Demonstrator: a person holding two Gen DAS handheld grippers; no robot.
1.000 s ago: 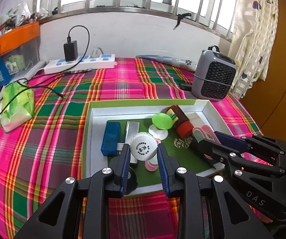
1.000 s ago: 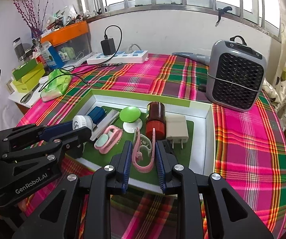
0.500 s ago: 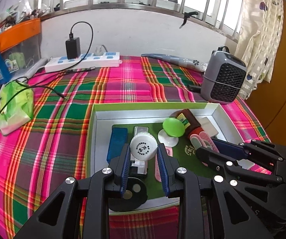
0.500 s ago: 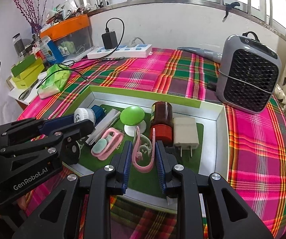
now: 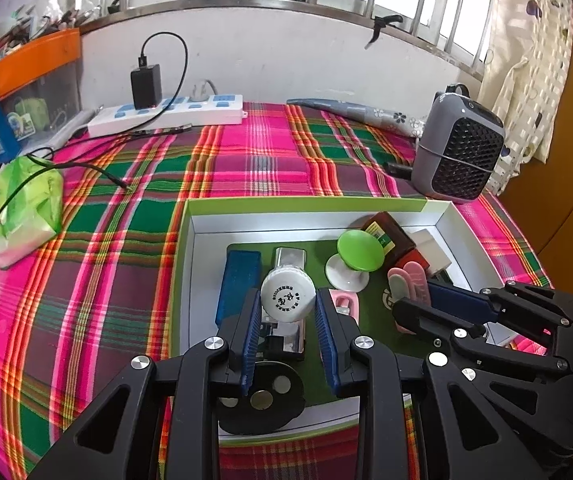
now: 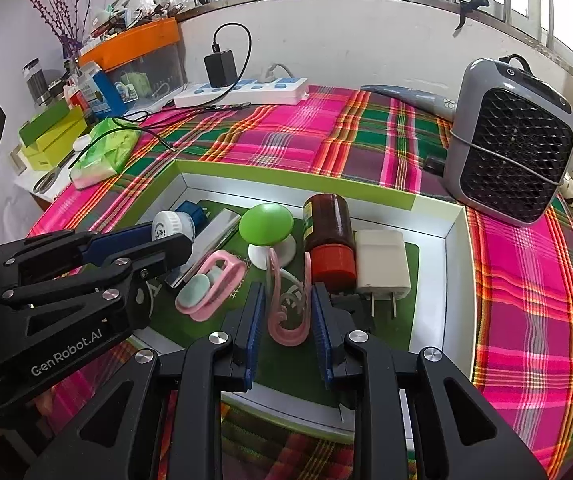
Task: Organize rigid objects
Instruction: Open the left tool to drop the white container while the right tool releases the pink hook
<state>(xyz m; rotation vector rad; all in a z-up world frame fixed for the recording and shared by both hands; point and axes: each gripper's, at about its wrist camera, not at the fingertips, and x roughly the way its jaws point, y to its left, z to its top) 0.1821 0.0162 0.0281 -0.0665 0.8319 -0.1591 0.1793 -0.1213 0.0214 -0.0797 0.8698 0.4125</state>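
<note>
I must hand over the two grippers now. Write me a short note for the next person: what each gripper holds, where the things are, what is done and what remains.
Left gripper: shut on the white-capped bottle, held over the left part of the green-rimmed box.
Right gripper: shut on the pink clip, held over the box's near middle.
Lying in the box: blue case, silver metal piece, green mushroom-shaped item, brown bottle with red cap, white charger, pink holder.
Done: those six are in.
Left: set down both held items in free spots, then release.
</note>
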